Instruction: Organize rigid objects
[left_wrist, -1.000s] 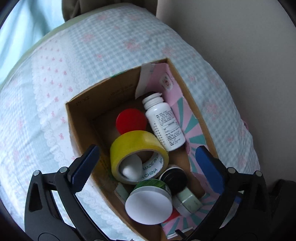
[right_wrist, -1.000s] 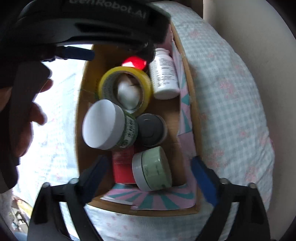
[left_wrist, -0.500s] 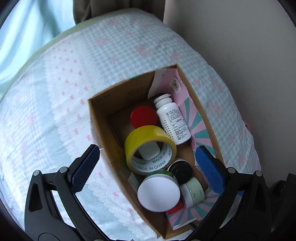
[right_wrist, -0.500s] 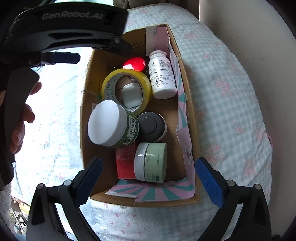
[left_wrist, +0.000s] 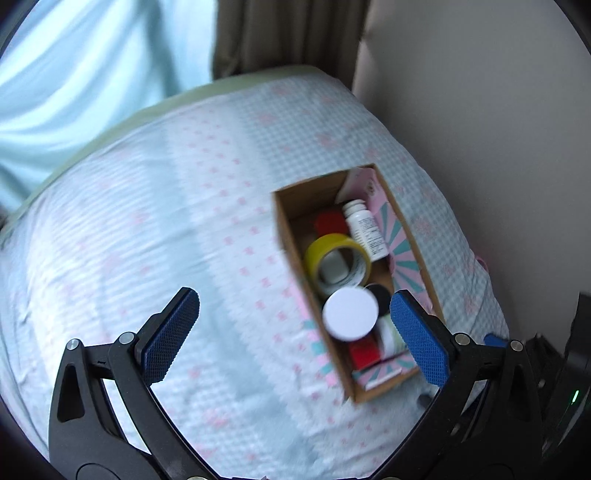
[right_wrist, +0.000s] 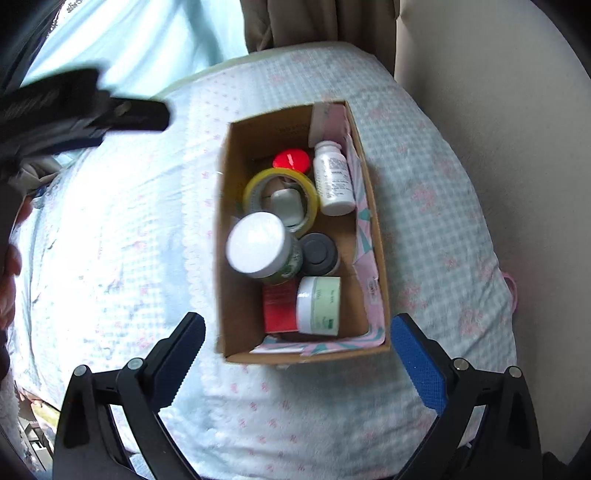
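Note:
A cardboard box (right_wrist: 236, 317) lies on the bed, also in the left wrist view (left_wrist: 286, 236). It holds a yellow tape roll (right_wrist: 255, 188), a white pill bottle (right_wrist: 334, 181), a red lid (right_wrist: 291, 160), a white-lidded green jar (right_wrist: 258, 242), a grey-lidded jar (right_wrist: 318, 253), a pale green cream jar (right_wrist: 319, 304) and a red packet (right_wrist: 279, 310). My left gripper (left_wrist: 295, 332) is open and empty, above and left of the box. My right gripper (right_wrist: 299, 358) is open and empty, above the box's near end.
The bed has a pale blue checked cover with pink bows (right_wrist: 129, 221). A beige wall (right_wrist: 498, 92) runs along the right side. Brown curtains (right_wrist: 314, 22) hang behind. The left gripper's body (right_wrist: 74, 110) and the holder's hand show at far left of the right wrist view.
Both grippers have pulled up and back from the box, so it looks smaller. The left gripper has also shifted left, off the box. The box's contents have stayed put.

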